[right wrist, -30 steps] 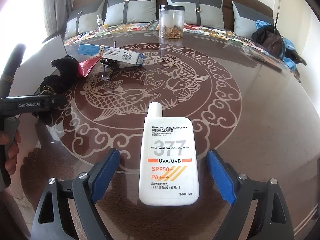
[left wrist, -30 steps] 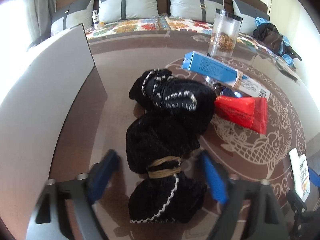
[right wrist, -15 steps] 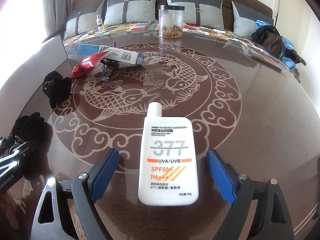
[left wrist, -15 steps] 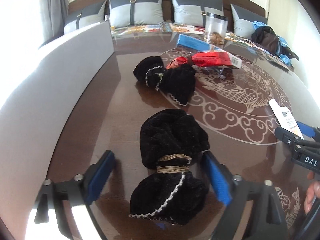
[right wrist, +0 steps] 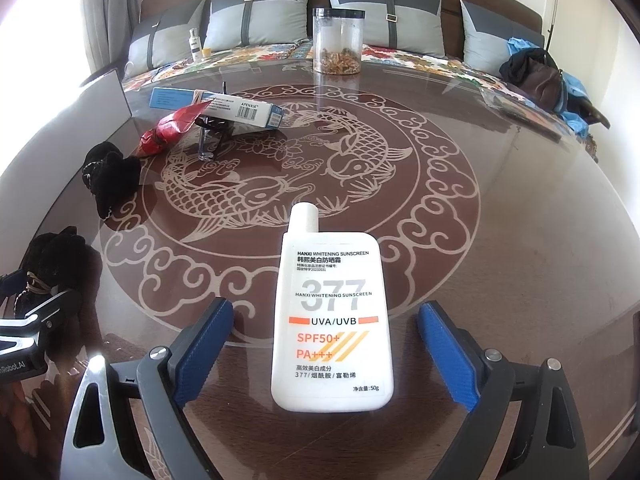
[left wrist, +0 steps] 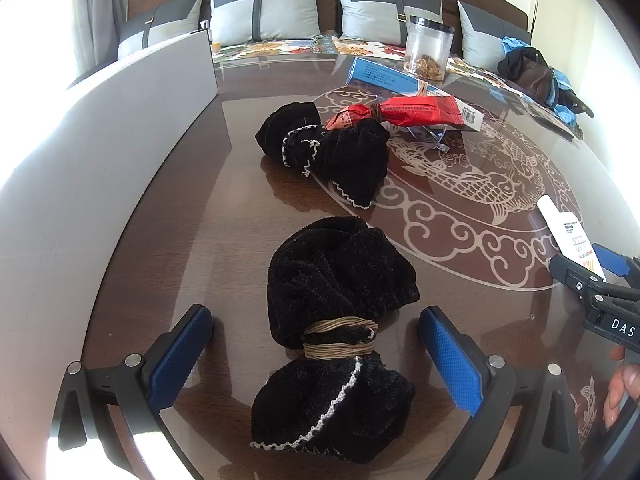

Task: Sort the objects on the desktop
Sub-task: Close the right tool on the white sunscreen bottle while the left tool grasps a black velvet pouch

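A black velvet pouch tied with tan cord (left wrist: 336, 340) lies on the brown table between the open blue fingers of my left gripper (left wrist: 316, 356), which do not touch it. A second black pouch (left wrist: 332, 152) lies farther ahead. My right gripper (right wrist: 326, 352) is open around a white sunscreen bottle (right wrist: 332, 320) lying flat on the table, fingers apart from it. The bottle also shows at the right edge of the left wrist view (left wrist: 568, 236). The near pouch (right wrist: 52, 256) and far pouch (right wrist: 108, 180) show at left in the right wrist view.
A red snack packet (left wrist: 404, 114), a blue and white box (left wrist: 384, 76), a clear clip (left wrist: 432, 136) and a clear jar (left wrist: 428, 48) stand farther back. A grey panel (left wrist: 100, 152) runs along the table's left side. A sofa with cushions (right wrist: 260, 16) lies beyond.
My left gripper has pulled back toward the near table edge; the corded pouch came with it away from the second pouch. The right gripper and bottle have not moved.
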Available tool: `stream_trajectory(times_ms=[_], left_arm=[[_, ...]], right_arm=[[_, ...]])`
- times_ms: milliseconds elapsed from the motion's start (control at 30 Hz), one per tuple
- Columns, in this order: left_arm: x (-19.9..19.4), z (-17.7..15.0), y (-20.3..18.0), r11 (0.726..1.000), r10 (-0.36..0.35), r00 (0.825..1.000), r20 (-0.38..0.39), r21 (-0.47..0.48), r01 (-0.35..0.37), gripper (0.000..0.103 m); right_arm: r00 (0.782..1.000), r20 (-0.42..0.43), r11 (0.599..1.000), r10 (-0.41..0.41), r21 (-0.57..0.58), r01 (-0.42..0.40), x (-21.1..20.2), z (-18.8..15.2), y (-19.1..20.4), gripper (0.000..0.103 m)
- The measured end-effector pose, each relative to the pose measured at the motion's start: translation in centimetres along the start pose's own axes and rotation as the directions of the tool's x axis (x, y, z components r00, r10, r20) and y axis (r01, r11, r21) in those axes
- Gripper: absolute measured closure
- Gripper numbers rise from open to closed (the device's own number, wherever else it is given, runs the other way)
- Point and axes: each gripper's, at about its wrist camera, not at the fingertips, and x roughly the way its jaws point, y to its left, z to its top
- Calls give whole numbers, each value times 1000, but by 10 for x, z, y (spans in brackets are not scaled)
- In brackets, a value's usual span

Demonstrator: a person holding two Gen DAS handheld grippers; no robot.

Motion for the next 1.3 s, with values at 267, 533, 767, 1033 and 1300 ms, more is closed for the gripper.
stream_trajectory(times_ms=[267,533,767,1033,1300], left_arm=[[0,0,0,1000,0,1000,0,0,0,0],[0,0,0,1000,0,1000,0,1,0,0],[0,0,-1,1000,5,1000,-2,1,-5,0],[-13,5,1,994,-48,998,-51,93,53,71],[-66,10,17,980,-200,980,13,15,199,72]], right_arm=[[1000,0,1000,2,2,-2,0,0,0,9],[1000,-1,1000,6,2,-6,1,0,0,8],[1000,-2,1000,7,2,-7,1,-1,0,8],[997,-65,998,43,-43,-46,-1,10,-1,48],[983,-118,990,138,52,-133,-34,20,-17,51]])
